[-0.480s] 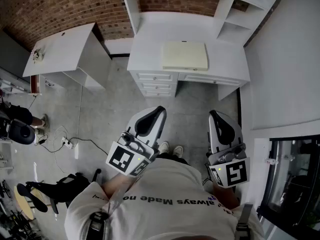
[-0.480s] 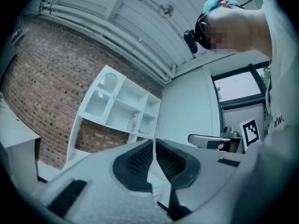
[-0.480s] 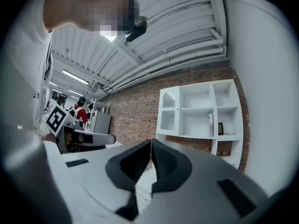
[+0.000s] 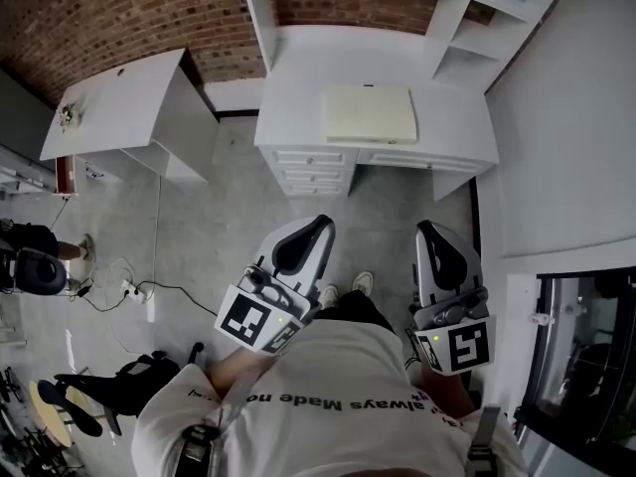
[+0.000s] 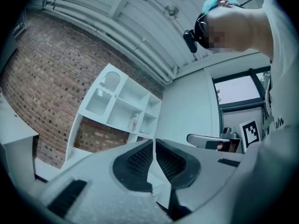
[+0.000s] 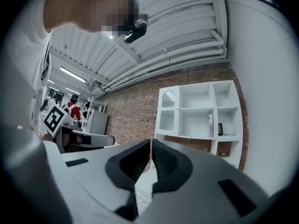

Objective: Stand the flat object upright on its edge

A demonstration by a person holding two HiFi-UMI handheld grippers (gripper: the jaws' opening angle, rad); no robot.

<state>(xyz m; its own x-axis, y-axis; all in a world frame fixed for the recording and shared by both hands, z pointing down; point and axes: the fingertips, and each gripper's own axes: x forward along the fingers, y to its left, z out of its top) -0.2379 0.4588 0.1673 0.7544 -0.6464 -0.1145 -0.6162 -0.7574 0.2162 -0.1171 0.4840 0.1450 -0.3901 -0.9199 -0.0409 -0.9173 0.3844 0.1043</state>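
A small white side table (image 4: 119,102) is seen at ten o'clock in the head view, against the brick wall (image 4: 89,8), and cables (image 4: 139,286) are spread on the grey floor (image 4: 219,217) at about eight o'clock. The left gripper (image 4: 316,224) is held just below the centre, toward six o'clock, over the floor and well apart from the white desk (image 4: 298,97). In the left gripper view its jaws are seen closed against each other, and nothing is gripped between them. The flat object (image 4: 370,114), a cream-coloured board, is found at about one o'clock. It is laid flat on the desk top, toward the front edge and above the drawers (image 4: 313,167), and it is touched by neither gripper. The right gripper (image 4: 427,229) is held at four o'clock, beside the left one and equally far from the desk. Its jaws are likewise shut together and empty. A white shelf unit (image 6: 201,108) is seen beyond them in the right gripper view, at about one o'clock.
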